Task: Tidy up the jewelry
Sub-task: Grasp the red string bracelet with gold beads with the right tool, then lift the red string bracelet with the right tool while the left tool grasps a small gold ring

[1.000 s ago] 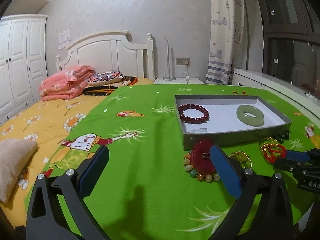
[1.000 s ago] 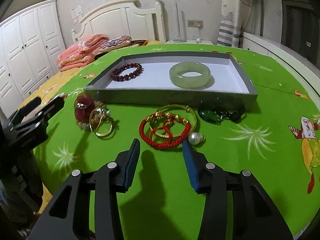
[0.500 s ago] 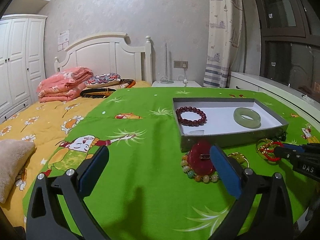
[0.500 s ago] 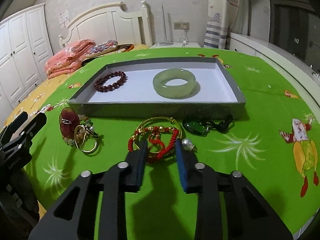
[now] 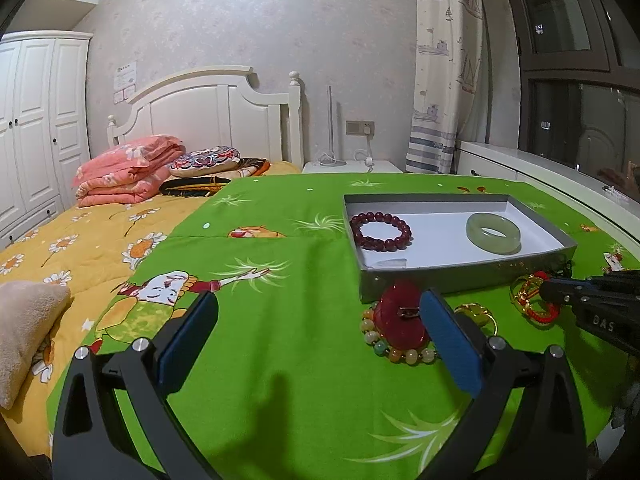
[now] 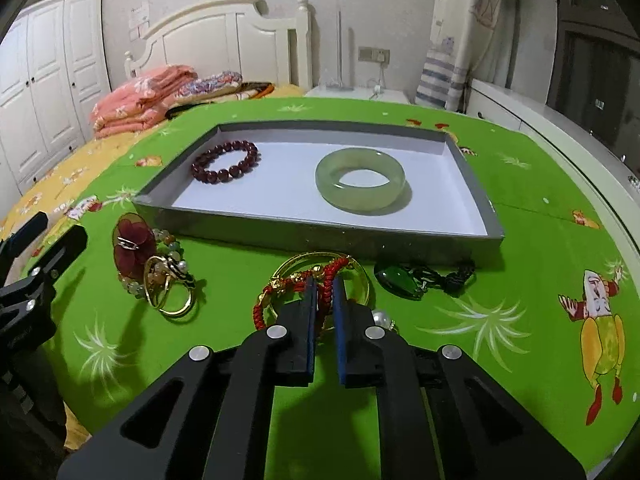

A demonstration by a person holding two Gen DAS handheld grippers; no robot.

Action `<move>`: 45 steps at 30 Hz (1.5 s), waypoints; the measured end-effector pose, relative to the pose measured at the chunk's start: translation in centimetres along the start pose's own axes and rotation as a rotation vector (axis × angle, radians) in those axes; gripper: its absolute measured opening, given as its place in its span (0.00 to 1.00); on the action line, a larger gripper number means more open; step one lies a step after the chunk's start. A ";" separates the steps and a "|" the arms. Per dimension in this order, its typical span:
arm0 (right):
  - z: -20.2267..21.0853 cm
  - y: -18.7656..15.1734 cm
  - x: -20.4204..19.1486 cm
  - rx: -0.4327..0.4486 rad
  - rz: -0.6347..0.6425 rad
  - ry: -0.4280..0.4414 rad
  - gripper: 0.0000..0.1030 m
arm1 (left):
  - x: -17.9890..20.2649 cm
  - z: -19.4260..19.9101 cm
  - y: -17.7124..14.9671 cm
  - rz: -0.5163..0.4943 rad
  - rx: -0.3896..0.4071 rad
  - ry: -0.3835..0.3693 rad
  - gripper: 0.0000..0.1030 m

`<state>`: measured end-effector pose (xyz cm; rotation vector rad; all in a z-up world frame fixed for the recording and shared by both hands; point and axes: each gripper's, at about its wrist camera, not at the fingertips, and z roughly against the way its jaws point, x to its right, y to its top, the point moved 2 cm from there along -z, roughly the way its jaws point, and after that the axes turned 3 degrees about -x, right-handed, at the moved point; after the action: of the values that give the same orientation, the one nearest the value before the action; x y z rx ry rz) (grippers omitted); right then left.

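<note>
A grey tray [image 6: 320, 236] on the green cloth holds a dark red bead bracelet [image 6: 226, 162] and a pale green jade bangle [image 6: 360, 180]. In front of the tray lie a red cord bracelet with gold charms [image 6: 296, 284] on a gold bangle [image 6: 360, 276]. My right gripper [image 6: 323, 284] is shut on the red cord bracelet, low on the cloth. My left gripper [image 5: 316, 308] is open and empty, to the left of a red flower bead bracelet [image 5: 400, 320]. The tray also shows in the left wrist view [image 5: 460, 272].
A gold ring with pearls [image 6: 168, 288] lies by the red flower bracelet [image 6: 134, 246]. A green pendant on a black cord [image 6: 404, 278] and a pearl [image 6: 382, 316] lie right of my right gripper. Folded pink blankets [image 5: 128, 168] sit at the bed's head.
My right gripper moved forward over the red cord bracelet and its fingers closed from wide apart onto the cord. My left gripper stayed open and rose slightly.
</note>
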<state>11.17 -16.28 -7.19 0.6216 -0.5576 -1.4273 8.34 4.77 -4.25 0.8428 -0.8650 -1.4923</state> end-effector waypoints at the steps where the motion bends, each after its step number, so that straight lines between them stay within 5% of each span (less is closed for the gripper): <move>1: 0.0 0.0 -0.1 -0.004 0.003 -0.002 0.11 | 0.0 0.0 0.0 0.000 -0.001 -0.002 0.95; 14: 0.7 -1.0 -0.4 0.037 0.055 -0.003 0.06 | 1.1 -0.2 0.0 -0.077 -0.033 -0.028 0.95; 19: 1.3 -1.2 1.2 0.072 0.006 0.037 0.06 | 2.9 -0.2 -0.1 -0.071 -0.091 -0.138 0.91; 29: 1.7 -1.4 2.6 0.090 -0.028 0.037 0.06 | 8.3 -1.2 -1.1 -0.205 -0.207 -0.250 0.53; 35: 1.8 -1.4 2.8 0.101 -0.035 0.053 0.06 | 9.7 -2.2 -1.4 -0.238 -0.227 -0.218 0.35; 39: 1.9 -1.5 2.8 0.107 -0.038 0.062 0.06 | 10.1 -2.8 -1.7 -0.253 -0.254 -0.210 0.12; 45: 2.0 -1.6 2.5 0.119 -0.022 0.060 0.06 | 10.1 -2.0 -2.1 -0.260 -0.198 -0.195 0.05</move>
<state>8.78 -18.98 -6.85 0.7650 -0.5923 -1.3990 8.24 -5.27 -7.37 0.6890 -0.7531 -1.8798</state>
